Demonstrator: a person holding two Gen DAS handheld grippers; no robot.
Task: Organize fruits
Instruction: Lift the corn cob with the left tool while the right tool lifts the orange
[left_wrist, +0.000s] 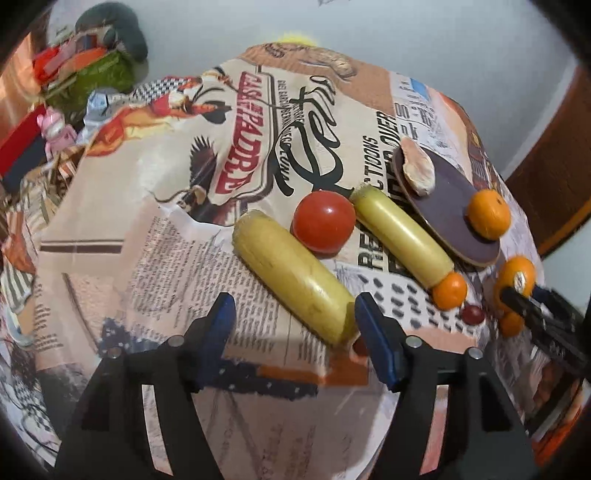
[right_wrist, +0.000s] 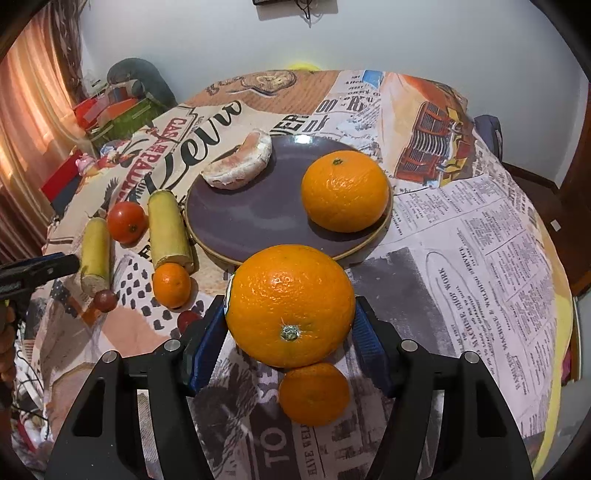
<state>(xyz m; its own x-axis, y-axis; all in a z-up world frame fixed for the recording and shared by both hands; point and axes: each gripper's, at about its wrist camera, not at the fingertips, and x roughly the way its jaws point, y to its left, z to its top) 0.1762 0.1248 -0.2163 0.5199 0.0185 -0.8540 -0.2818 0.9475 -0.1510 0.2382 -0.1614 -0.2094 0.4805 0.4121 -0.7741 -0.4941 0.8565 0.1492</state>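
Our right gripper (right_wrist: 290, 343) holds a large orange (right_wrist: 291, 310) just short of the plate (right_wrist: 255, 225); our left gripper (left_wrist: 291, 332) hangs released.

From the left wrist we see our blue pads spread wide with nothing pressed between them, the near yellow piece (left_wrist: 295, 284) lying just ahead by the right pad, a tomato (left_wrist: 324, 221) and a second yellow piece (left_wrist: 400, 236) beyond it. From the right wrist we see both pads clamped on the large orange's sides, above a small orange (right_wrist: 314, 393) on the printed tablecloth (right_wrist: 480, 251); another orange (right_wrist: 345, 190) and a peeled segment (right_wrist: 240, 162) sit on the plate.
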